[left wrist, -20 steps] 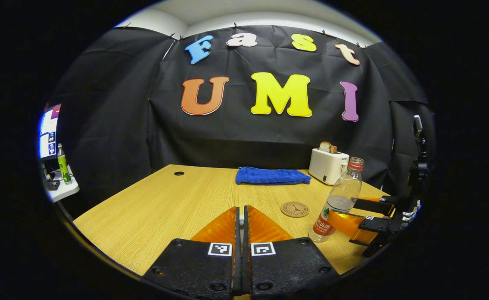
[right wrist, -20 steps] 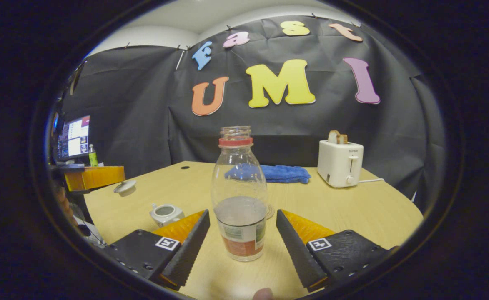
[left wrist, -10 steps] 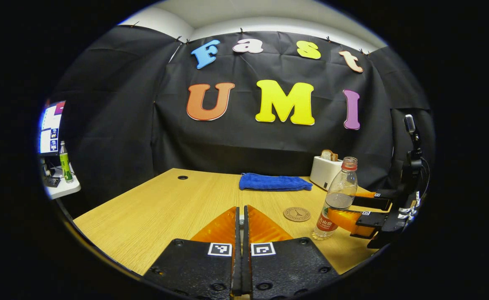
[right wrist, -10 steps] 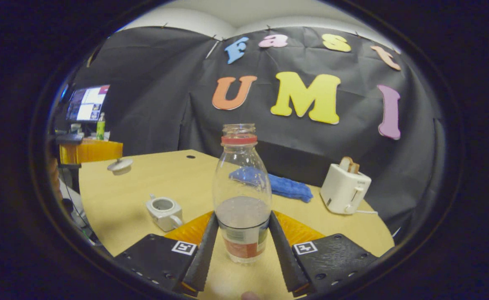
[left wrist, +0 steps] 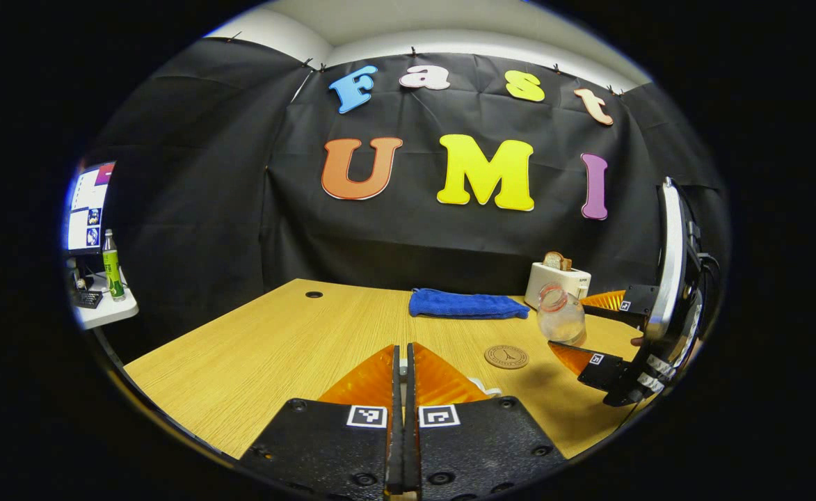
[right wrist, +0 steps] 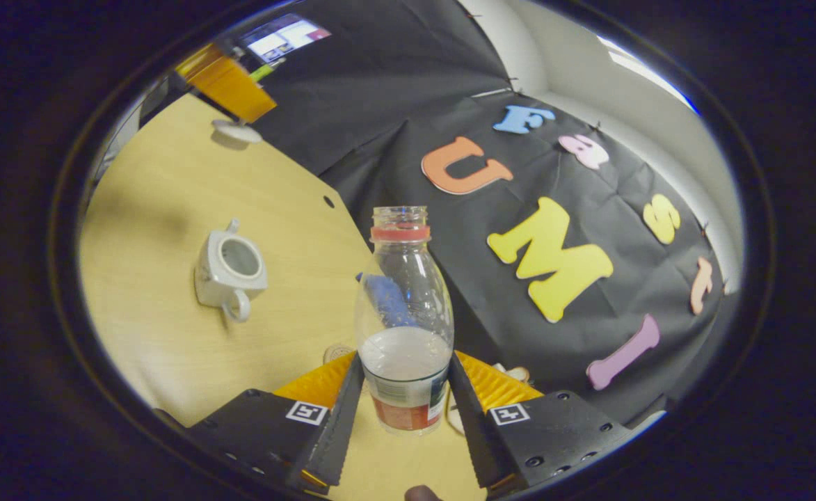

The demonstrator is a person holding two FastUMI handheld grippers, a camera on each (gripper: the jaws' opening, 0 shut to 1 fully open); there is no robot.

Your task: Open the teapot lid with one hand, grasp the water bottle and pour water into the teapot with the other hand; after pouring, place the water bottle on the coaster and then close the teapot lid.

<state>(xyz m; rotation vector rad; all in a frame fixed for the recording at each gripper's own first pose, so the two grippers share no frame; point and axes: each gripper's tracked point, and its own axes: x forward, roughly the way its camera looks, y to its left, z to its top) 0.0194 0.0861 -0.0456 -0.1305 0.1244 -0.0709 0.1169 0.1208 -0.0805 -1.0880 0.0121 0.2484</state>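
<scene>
Fingers [right wrist: 346, 410] of the right gripper [right wrist: 402, 410] press both sides of the bottle [right wrist: 403, 327] at its label, low centre of the right gripper view. Bottle is uncapped, mouth toward the top of the frame, long axis along the fingers, water settled in its lower part. The table [right wrist: 157, 209] runs steeply tilted through the left half of this view. The teapot [right wrist: 229, 268] stands open at centre left, well apart from the bottle. The lid [right wrist: 236, 130] hangs at upper left, pinched under the other gripper's fingers.

Left gripper view: the left gripper [left wrist: 401, 390] sits at bottom centre with its jaws nearly together, a thin pale strip in the slit between them; the lid itself is not discernible here. At right edge the right gripper [left wrist: 599, 327] holds the bottle [left wrist: 561, 316] off the table [left wrist: 268, 348], mouth turned toward the camera and to frame left, long axis foreshortened. The coaster [left wrist: 506, 356] lies bare just below and left of the bottle. Behind it, a blue cloth [left wrist: 467, 304] and a toaster [left wrist: 558, 280] stand at the table's far edge.
</scene>
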